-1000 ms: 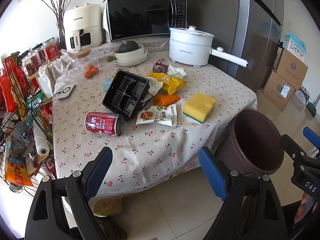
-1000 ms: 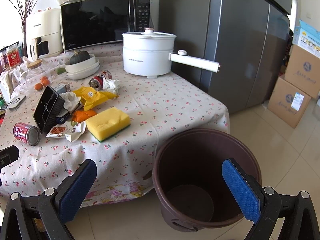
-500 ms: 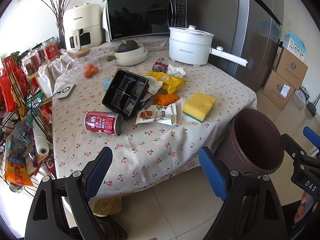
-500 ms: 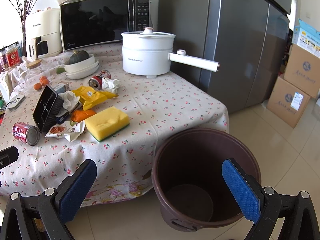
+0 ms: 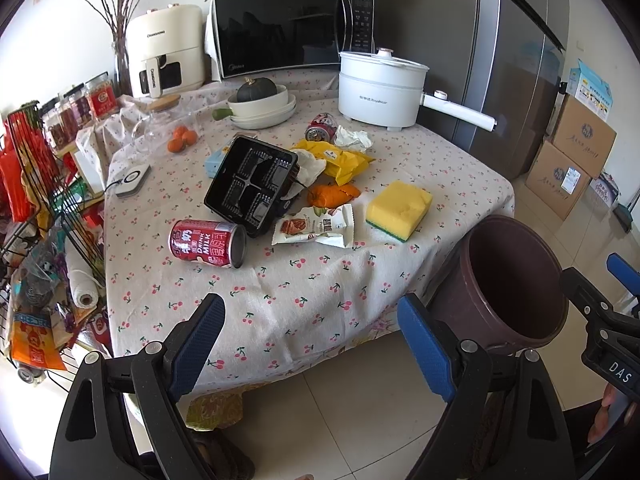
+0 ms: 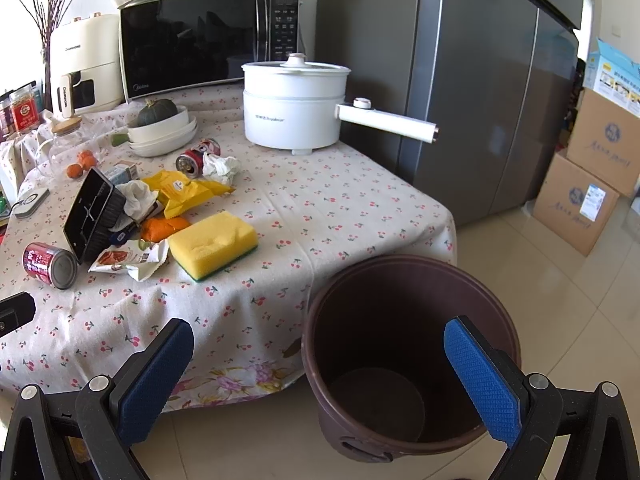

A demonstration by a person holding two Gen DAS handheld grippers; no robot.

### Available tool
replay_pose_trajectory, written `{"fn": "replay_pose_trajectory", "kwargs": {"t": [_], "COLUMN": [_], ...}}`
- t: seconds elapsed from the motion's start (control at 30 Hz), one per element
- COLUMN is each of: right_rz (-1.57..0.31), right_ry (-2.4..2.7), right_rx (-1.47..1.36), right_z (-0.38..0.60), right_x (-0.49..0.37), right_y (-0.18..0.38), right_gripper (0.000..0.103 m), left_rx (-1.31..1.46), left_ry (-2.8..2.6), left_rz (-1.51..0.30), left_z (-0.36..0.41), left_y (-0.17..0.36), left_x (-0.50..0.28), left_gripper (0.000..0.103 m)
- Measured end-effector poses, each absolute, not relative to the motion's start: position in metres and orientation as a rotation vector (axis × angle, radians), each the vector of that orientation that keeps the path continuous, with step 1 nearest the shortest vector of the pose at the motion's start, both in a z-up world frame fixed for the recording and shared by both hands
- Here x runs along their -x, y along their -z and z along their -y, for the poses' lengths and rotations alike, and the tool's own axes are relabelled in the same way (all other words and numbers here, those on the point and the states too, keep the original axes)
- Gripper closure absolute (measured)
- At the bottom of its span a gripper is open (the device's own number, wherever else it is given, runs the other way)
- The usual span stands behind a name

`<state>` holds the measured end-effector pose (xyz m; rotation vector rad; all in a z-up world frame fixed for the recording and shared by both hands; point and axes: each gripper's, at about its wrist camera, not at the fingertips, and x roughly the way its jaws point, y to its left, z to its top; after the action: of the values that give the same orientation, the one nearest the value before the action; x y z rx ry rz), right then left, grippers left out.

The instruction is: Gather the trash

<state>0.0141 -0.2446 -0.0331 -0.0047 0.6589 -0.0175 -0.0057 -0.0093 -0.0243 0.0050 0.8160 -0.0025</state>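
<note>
Trash lies on the cherry-print table: a red milk can [image 5: 208, 243] [image 6: 50, 264] on its side, a black plastic tray [image 5: 251, 185] [image 6: 90, 215] propped up, a snack wrapper [image 5: 316, 226] [image 6: 128, 258], an orange wrapper [image 5: 332, 195], a yellow bag [image 5: 340, 159] [image 6: 182, 190], crumpled tissue [image 5: 352, 137] [image 6: 220, 167] and a second can [image 5: 320, 128] [image 6: 196, 158]. A brown bin [image 5: 516, 280] [image 6: 408, 344] stands empty on the floor at the table's corner. My left gripper [image 5: 310, 344] hangs open before the table's near edge. My right gripper [image 6: 320, 364] is open over the bin's near side.
A yellow sponge [image 5: 399, 208] [image 6: 214, 242] lies near the table edge. At the back stand a white electric pot [image 5: 380, 92], a microwave [image 5: 292, 32], stacked bowls with a squash [image 5: 262, 106] and an air fryer [image 5: 166, 50]. A wire rack [image 5: 36, 216] is left, a fridge [image 6: 460, 80] and cardboard boxes [image 6: 588, 184] right.
</note>
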Motion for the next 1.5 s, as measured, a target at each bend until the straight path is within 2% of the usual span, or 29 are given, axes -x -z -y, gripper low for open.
{"fn": "replay_pose_trajectory", "kwargs": {"t": [0.63, 0.97, 1.17, 1.37, 1.5], "right_rz": [-0.684, -0.784, -0.907, -0.935, -1.041], "right_ry": [0.038, -0.070, -0.153, -0.128, -0.154], "right_rx": [0.038, 0.118, 0.010, 0.015, -0.021], "right_z": [0.244, 0.235, 0.240, 0.240, 0.239], "right_x": [-0.020, -0.057, -0.098, -0.130, -0.148], "right_y": [0.032, 0.018, 0.018, 0.035, 0.058], "right_gripper": [0.000, 0.000, 0.000, 0.000, 0.000], "left_rx": [-0.034, -0.035, 0.017, 0.040, -0.084], "left_ry": [-0.065, 0.002, 0.048, 0.057, 0.060], "left_rz": [-0.876, -0.985, -1.102, -1.158, -1.155], "left_z": [-0.008, -0.033, -0.068, -0.095, -0.096], "left_y": [0.030, 0.027, 0.038, 0.068, 0.083], "left_x": [-0.017, -0.064, -0.100, -0.131, -0.151], "left_gripper": [0.013, 0.013, 0.013, 0.013, 0.013]}}
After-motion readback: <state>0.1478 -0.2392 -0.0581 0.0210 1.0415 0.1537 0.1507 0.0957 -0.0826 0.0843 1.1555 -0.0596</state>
